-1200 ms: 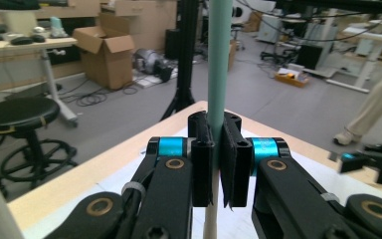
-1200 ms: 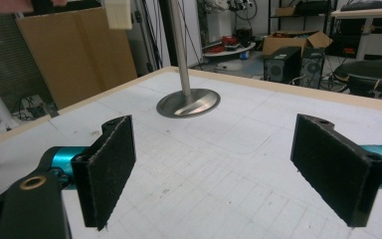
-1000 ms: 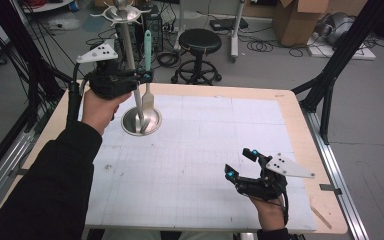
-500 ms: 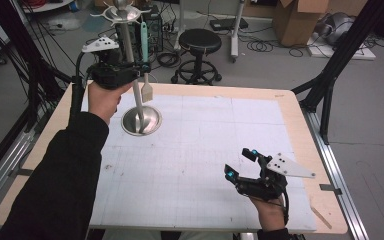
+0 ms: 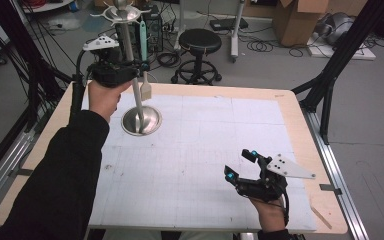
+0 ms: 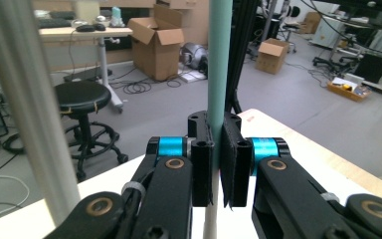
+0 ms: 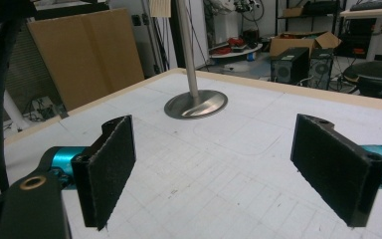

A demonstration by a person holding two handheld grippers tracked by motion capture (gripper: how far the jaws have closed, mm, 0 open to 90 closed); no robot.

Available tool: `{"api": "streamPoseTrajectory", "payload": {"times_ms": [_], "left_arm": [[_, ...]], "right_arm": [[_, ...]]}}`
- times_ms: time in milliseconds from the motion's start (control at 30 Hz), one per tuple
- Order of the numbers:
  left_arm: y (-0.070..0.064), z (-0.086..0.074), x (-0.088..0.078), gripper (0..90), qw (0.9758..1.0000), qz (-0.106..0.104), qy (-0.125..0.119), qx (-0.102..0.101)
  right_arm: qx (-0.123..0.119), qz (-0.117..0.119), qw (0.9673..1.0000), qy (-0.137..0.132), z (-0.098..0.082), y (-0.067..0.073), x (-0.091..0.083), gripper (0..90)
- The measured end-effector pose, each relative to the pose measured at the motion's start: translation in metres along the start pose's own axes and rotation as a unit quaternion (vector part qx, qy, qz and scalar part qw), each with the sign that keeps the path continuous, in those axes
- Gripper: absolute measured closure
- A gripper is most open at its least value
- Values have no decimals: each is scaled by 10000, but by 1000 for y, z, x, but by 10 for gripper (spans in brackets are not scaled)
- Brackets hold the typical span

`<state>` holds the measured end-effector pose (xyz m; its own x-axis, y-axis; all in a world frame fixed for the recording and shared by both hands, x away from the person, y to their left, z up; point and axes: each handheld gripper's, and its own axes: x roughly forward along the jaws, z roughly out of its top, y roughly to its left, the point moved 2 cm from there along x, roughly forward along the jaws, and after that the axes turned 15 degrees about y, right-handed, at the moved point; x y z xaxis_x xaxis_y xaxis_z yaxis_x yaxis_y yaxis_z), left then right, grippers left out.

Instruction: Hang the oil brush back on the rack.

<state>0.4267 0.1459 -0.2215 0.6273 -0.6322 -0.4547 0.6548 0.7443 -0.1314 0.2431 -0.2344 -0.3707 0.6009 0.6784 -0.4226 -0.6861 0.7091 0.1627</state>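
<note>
A steel stand (image 5: 141, 121) with a round base and a tall pole stands at the table's far left, its hooks (image 5: 121, 11) at the top. My left gripper (image 5: 142, 65) is held high beside the pole, shut on the teal handle of a spatula (image 5: 143, 37) whose cream blade (image 5: 145, 90) hangs downward. In the left gripper view the pads (image 6: 235, 164) pinch the teal handle (image 6: 220, 59), with the pole (image 6: 25, 99) close on the left. My right gripper (image 5: 239, 163) rests low at the front right, open and holding nothing (image 7: 229, 164). It faces the stand's base (image 7: 196, 104).
A white gridded mat (image 5: 205, 150) covers the wooden table (image 5: 295, 120). A black stool (image 5: 199, 42) and cables lie on the floor beyond the far edge. Black frame legs (image 5: 330, 80) rise at the right. Cardboard boxes (image 5: 295, 20) sit farther back.
My left gripper has risen a little beside the pole, carrying the spatula up with it. The right gripper has stayed where it was, open.
</note>
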Motion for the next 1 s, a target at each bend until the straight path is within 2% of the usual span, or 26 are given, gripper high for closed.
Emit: {"api": "streamPoseTrajectory", "payload": {"times_ms": [133, 267, 467, 600, 667, 767, 833, 933, 1000], "left_arm": [[3, 0, 1, 842, 10000, -4, -23, -90], [7, -2, 2, 841, 9999, 53, 99, -106], [7, -10, -4, 825, 9999, -50, -88, -43], [6, -21, -14, 621, 9998, -55, -198, -4], [6, -30, -22, 540, 9992, -165, -357, -5], [5, -48, -36, 472, 9981, -310, -527, 34], [5, -62, -44, 425, 9978, -367, -541, 72], [2, -87, -52, 390, 9957, -737, -553, 55], [-2, -108, -55, 342, 9952, -839, -490, 94]], "right_arm": [[-16, 14, 10000, -8, 0, 1, -1, 163], [-26, 21, 10000, 14, -1, 1, 0, 163], [23, 19, 10000, 22, -2, 1, 2, 163], [44, -37, 10000, 31, -3, 0, 0, 163], [4, -124, 9999, 87, -4, -1, 1, 163], [-47, -293, 9993, 207, -7, -4, 1, 163], [-84, -385, 9988, 279, -9, -6, 1, 163], [-47, -448, 9985, 319, -11, -8, 2, 163], [-98, -468, 9982, 373, -12, -8, 3, 163]]}}
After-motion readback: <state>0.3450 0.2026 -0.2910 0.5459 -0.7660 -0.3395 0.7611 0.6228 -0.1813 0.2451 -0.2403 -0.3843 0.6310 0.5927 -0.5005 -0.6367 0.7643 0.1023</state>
